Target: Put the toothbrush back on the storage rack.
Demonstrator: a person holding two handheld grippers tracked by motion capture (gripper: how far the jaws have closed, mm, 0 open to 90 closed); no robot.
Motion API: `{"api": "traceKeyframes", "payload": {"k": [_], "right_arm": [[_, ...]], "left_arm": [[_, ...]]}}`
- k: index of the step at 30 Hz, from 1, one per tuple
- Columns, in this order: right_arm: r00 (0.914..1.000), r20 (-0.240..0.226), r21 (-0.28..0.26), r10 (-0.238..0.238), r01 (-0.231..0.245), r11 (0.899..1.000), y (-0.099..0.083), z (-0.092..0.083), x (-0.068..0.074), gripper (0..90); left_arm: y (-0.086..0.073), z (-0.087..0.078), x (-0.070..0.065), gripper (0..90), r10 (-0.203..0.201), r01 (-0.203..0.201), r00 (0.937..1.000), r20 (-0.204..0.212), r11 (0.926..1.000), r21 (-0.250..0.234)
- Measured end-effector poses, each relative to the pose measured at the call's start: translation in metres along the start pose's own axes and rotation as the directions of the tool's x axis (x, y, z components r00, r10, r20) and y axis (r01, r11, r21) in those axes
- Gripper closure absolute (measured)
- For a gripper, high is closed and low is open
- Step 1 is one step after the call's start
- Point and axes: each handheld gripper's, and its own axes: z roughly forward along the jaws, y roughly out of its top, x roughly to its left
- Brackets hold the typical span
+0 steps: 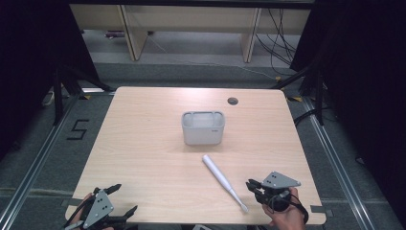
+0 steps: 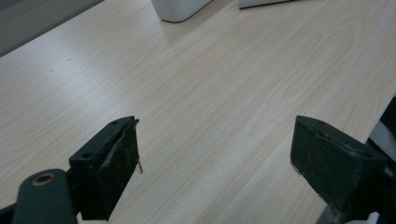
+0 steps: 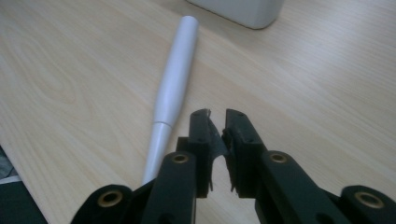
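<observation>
A white electric toothbrush lies flat on the wooden table, handle toward the middle and thin head toward the near edge. Behind it stands an empty white rectangular container. My right gripper sits near the front right edge, just right of the brush's thin end. In the right gripper view the jaws are shut with nothing between them, and the toothbrush lies to their left, the container beyond. My left gripper rests at the front left corner, open wide over bare wood.
A round cable hole sits near the table's far right edge. The container's corner shows at the top of the left gripper view. Dark curtains and metal stands flank the table; shelving legs and cables stand on the floor beyond.
</observation>
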Motion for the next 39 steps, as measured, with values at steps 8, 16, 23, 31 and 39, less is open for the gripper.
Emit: {"api": "traceKeyframes", "payload": {"k": [8,16,23,31,39], "right_arm": [[0.9950,-0.054,0.023,-0.084,0.085,0.996,0.007,0.014,0.011,88.1],[0.9837,-0.102,0.052,-0.148,0.154,0.987,0.014,0.028,0.022,89.4],[0.9755,-0.145,0.094,-0.166,0.180,0.979,0.016,0.039,0.033,89.9],[0.9725,-0.158,0.140,-0.171,0.193,0.971,0.013,0.050,0.038,90.0],[0.9615,-0.193,0.167,-0.196,0.229,0.959,0.010,0.054,0.041,90.0]], "left_arm": [[0.000,0.000,0.000,14.8,-0.001,0.001,1.0000,0.001,1.0000,0.001],[0.000,0.001,-0.001,14.8,-0.002,0.002,1.0000,0.001,1.0000,0.001],[0.000,0.001,-0.002,14.8,-0.012,0.012,0.9999,-0.005,0.9999,-0.008],[0.000,0.000,0.000,14.8,0.007,-0.007,1.0000,0.002,0.9999,0.010],[0.000,0.000,-0.001,14.8,0.004,-0.004,1.0000,-0.001,1.0000,0.005]]}}
